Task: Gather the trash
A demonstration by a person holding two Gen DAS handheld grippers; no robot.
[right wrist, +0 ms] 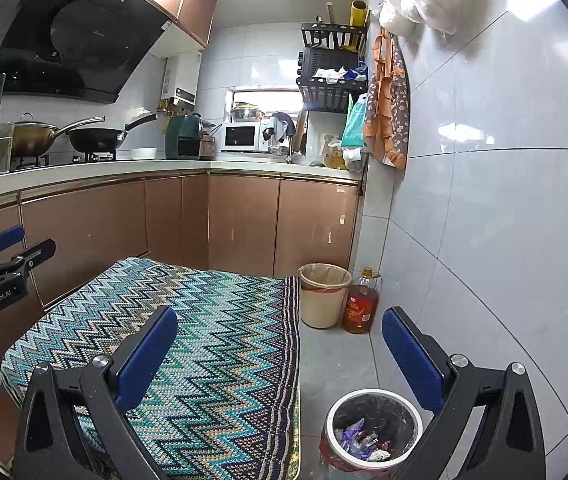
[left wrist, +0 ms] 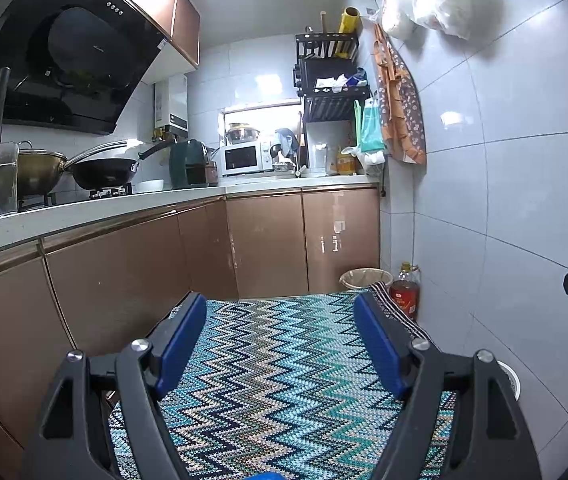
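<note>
Copper-brown cabinets (right wrist: 92,224) run along the left. Zigzag cloth (right wrist: 212,344) covers the near table. Both the left gripper (left wrist: 280,344) and right gripper (right wrist: 280,356) are released, empty. Near right, the trash bin (right wrist: 375,428) holds wrappers; farther off stand a beige bin (right wrist: 323,296) and oil bottle (right wrist: 361,304).

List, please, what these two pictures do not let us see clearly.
- Near trash bin: in the left wrist view only a sliver of rim shows behind the left gripper.
- Beige bin: its inside is hidden by its liner in the right wrist view.
- Oil bottle: label too small to read.
- Patterned cloth: what lies under it is covered.
</note>
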